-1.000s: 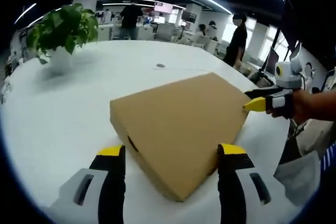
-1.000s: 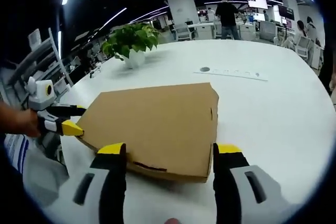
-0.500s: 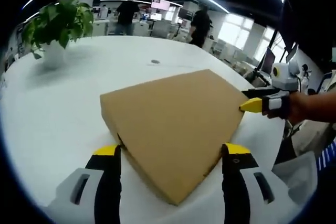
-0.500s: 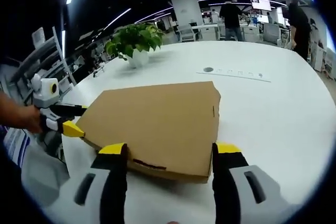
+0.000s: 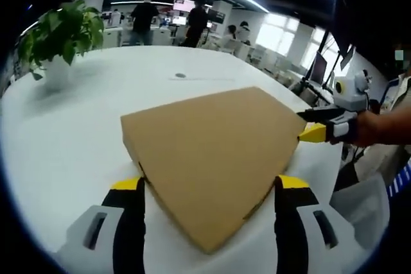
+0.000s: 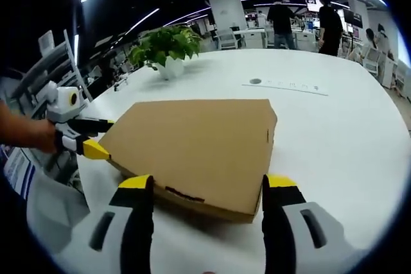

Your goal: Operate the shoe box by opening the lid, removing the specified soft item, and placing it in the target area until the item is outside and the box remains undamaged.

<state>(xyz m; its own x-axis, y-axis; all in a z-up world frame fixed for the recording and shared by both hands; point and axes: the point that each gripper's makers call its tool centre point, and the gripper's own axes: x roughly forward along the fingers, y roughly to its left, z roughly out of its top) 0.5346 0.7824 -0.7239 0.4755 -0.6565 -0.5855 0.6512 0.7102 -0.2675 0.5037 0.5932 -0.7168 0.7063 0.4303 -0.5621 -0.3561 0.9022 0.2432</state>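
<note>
A closed brown cardboard shoe box (image 5: 212, 155) lies flat on the white table (image 5: 64, 139). My left gripper (image 5: 210, 185) is open, its yellow-tipped jaws standing on either side of the box's near corner. My right gripper (image 5: 313, 126), held by a hand, comes in from the right with its jaws apart at the box's right corner. In the right gripper view the box (image 6: 199, 145) shows a dark slit along its near edge. My right gripper (image 6: 209, 183) is open astride that edge. My left gripper (image 6: 90, 140) sits at the box's left corner. The soft item is hidden.
A potted green plant (image 5: 58, 33) (image 6: 164, 46) stands at the far side of the table. A small dark round disc (image 5: 180, 76) (image 6: 255, 81) lies beyond the box. People (image 5: 144, 20) stand among desks in the background. The table edge runs near the right gripper (image 5: 334, 165).
Both views have shifted a little with the hands. The box lies in the same place, and both grippers stay open at its corners.
</note>
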